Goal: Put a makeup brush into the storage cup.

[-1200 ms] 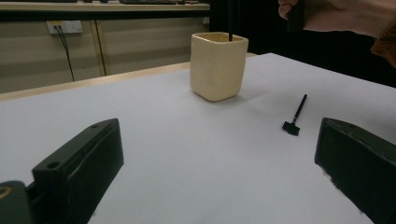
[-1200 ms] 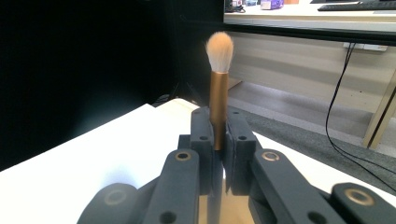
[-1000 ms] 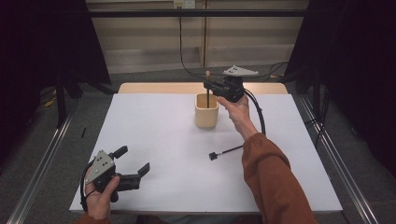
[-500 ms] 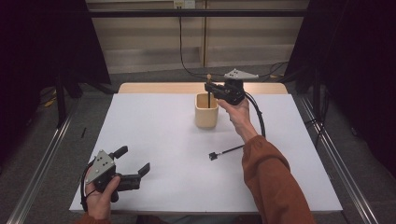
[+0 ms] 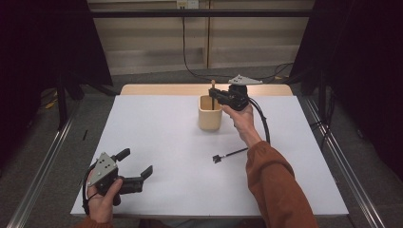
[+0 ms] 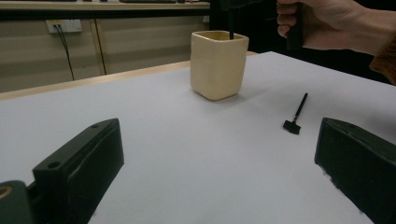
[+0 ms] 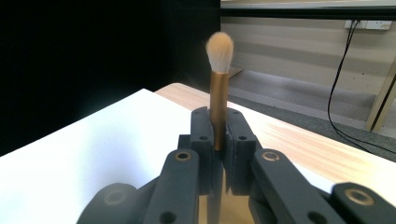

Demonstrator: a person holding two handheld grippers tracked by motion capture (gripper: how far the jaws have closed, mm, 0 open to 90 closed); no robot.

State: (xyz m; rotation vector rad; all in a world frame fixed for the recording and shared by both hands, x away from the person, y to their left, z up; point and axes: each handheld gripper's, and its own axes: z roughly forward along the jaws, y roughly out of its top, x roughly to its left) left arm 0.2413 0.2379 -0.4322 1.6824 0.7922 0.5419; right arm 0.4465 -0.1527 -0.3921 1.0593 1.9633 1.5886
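A person's right hand-held gripper point(image 7: 218, 140) pinches the bronze ferrule of a makeup brush point(image 7: 219, 70), bristles up, its jaws pressed tight on either side of the shaft. From above, the same right hand-held gripper point(image 5: 217, 96) stands directly over the cream-coloured cup point(image 5: 209, 114) at the far middle of the white counter point(image 5: 157, 137), and the brush's dark handle reaches down past the cup's rim, as the left gripper view also shows at the cup point(image 6: 218, 65). The brush appears to be partly lowered into the cup but not yet let go, so this placement looks nearly finished, with only the release left.

A second, smaller black brush point(image 5: 229, 155) lies flat on the counter, well apart from the cup and nearer the person's orange sleeve point(image 5: 275, 185); it looks untouched and probably goes in next.

The left hand-held gripper point(image 5: 138, 164) rests low at the near left corner of the counter, its jaws spread wide with nothing between them, well apart from both brushes.

Roughly half the work seems done: one brush almost in, one still to collect.
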